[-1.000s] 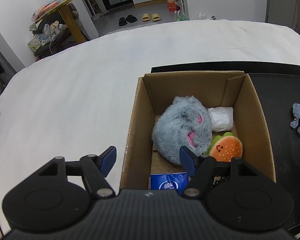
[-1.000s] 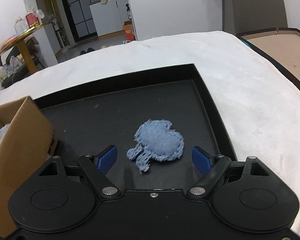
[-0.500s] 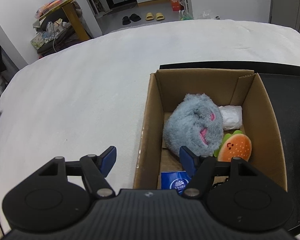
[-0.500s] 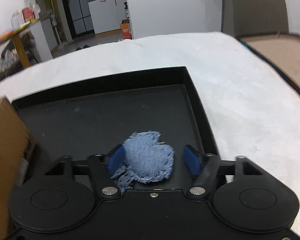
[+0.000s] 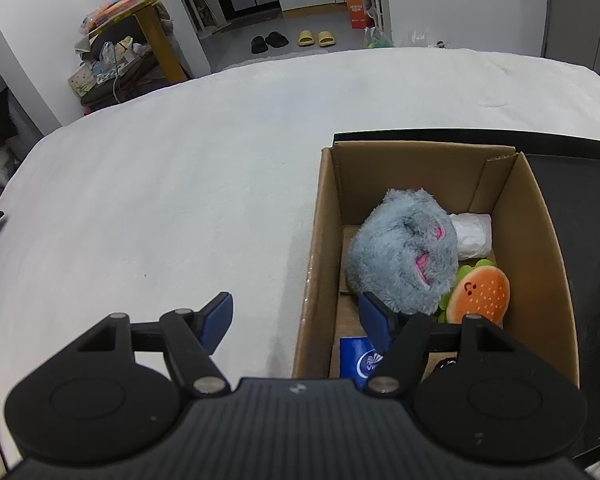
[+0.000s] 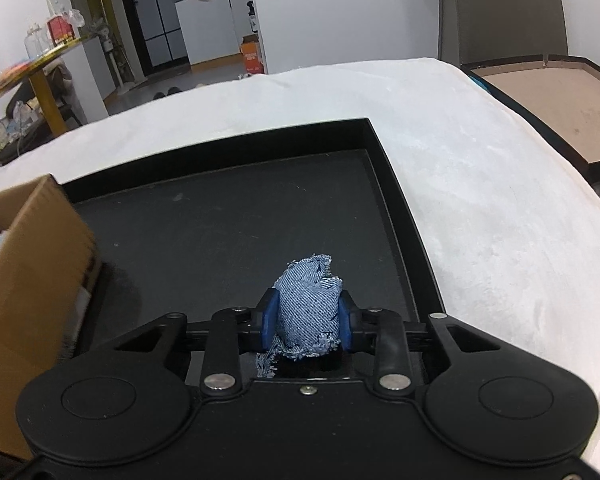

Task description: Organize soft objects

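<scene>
Right tongs (image 6: 307,322) are closing on the denim scrap (image 6: 309,307), pads already pressing both sides, scrap bunched upright between them over the black tray (image 6: 396,208); whether it is lifted off the tray floor I cannot tell. Left tongs (image 5: 296,312) gape about halfway, nothing held, straddling the near left wall of the cardboard box (image 5: 320,240). Risks, judged: the grip is on folded loose cloth near one end, so a frayed tail hanging below could snag the tray rim or the box wall on transfer; thin fabric could slide out if the squeeze stops short; the box stands close at left, so a low swing would knock it. Scrap looks like pale blue twill denim, ragged frayed edges, crumpled into a lump, limp and light. Box sits at the tray's left end and holds a grey plush (image 5: 404,264) with pink marks, a burger plush (image 5: 478,292) touching it, a white wad (image 5: 474,232) behind, and a blue packet (image 5: 358,360) at the near end. Everything rests on a white-covered counter (image 5: 180,200).
</scene>
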A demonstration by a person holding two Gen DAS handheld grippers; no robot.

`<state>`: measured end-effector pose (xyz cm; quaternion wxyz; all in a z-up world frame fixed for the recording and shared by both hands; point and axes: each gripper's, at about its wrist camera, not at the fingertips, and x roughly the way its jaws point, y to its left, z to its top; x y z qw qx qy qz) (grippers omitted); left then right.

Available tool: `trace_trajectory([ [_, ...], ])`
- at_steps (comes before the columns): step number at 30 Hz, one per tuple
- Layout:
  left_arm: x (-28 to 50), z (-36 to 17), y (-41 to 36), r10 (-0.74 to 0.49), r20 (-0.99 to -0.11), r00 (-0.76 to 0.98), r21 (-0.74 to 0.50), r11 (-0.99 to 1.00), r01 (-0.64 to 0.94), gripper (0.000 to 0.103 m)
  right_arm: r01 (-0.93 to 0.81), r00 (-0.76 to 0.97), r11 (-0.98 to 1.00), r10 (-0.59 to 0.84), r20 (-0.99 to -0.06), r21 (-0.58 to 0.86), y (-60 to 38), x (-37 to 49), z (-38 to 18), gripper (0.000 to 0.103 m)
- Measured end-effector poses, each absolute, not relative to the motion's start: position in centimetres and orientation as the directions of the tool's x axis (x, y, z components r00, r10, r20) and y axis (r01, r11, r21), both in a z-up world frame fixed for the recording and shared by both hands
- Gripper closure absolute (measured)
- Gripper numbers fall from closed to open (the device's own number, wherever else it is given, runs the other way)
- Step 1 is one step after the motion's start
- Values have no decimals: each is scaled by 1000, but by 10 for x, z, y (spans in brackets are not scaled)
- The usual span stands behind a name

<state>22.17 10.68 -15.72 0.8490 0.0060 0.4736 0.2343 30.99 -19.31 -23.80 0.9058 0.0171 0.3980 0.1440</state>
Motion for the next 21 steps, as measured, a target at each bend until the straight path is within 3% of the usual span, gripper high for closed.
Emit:
trace_trajectory([
  [21,192,-138,129,277,-807,521,74,923,-376,35,-348,656,915,394,-643,206,-153,278,-162,73],
])
